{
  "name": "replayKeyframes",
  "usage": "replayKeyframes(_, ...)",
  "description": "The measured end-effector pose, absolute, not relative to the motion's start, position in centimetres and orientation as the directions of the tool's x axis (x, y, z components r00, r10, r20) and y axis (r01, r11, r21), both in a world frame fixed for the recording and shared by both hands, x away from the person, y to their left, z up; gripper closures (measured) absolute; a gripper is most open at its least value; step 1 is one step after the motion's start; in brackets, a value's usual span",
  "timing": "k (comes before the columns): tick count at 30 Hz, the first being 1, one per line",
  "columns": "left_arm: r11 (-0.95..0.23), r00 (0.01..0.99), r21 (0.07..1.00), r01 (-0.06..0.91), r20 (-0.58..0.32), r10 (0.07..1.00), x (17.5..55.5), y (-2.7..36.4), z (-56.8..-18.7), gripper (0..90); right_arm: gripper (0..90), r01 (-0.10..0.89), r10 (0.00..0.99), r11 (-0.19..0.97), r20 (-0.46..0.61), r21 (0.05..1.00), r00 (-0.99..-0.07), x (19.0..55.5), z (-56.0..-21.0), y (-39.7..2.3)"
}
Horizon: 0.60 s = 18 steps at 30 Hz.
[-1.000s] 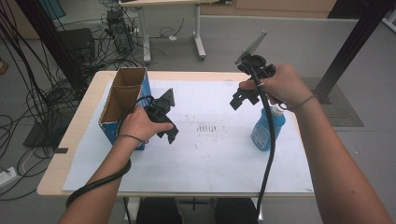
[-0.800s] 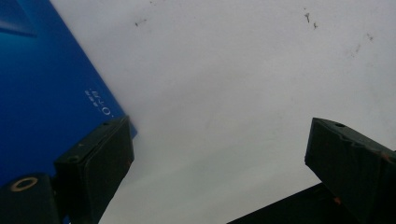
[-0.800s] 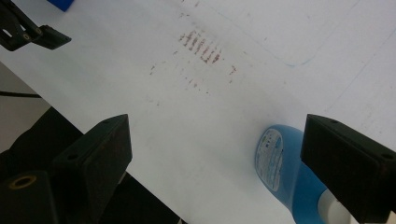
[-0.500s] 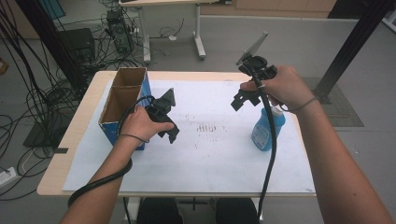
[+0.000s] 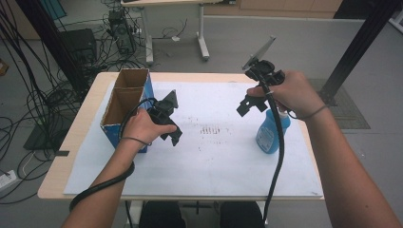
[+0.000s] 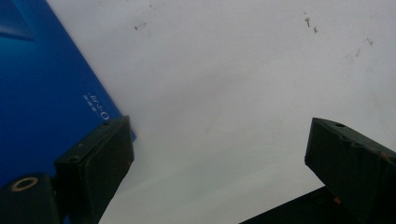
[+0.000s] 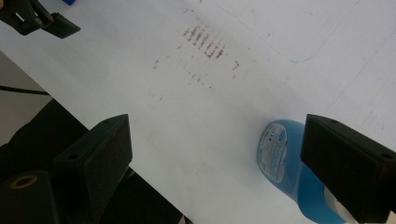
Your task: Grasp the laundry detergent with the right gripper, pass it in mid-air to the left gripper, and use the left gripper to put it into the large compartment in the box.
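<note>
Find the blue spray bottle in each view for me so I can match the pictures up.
High view: the blue spray bottle stands right of centre on the white sheet, just below the right gripper.
Left gripper view: not in it; the blue there is the cardboard box.
Right gripper view: bottle at lower right, beside the right-hand jaw.
Shared landmark: the brownish scuff marks on the sheet.

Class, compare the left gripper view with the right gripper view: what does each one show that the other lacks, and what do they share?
Left gripper view: the blue box beside the left gripper, whose jaws are spread.

Right gripper view: the blue spray bottle by the right gripper, jaws also spread, plus reddish marks and the other gripper farther off.

Both: the white sheet under two open black jaws.
</note>
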<state>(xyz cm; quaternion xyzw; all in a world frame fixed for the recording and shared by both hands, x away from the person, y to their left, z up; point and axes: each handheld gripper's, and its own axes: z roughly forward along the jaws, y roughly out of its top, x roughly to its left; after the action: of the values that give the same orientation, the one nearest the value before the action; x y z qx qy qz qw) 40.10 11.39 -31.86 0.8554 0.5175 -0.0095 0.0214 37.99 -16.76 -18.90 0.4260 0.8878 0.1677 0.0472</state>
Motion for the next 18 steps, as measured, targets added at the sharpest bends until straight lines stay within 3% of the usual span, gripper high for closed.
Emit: replayKeyframes(18,-0.451,0.452,0.031,0.892,-0.050,0.890,40.2,11.6,-32.0,8.7,8.8,0.735,0.769,0.579,0.062,0.353,-0.636,36.1,-19.3,-18.0)
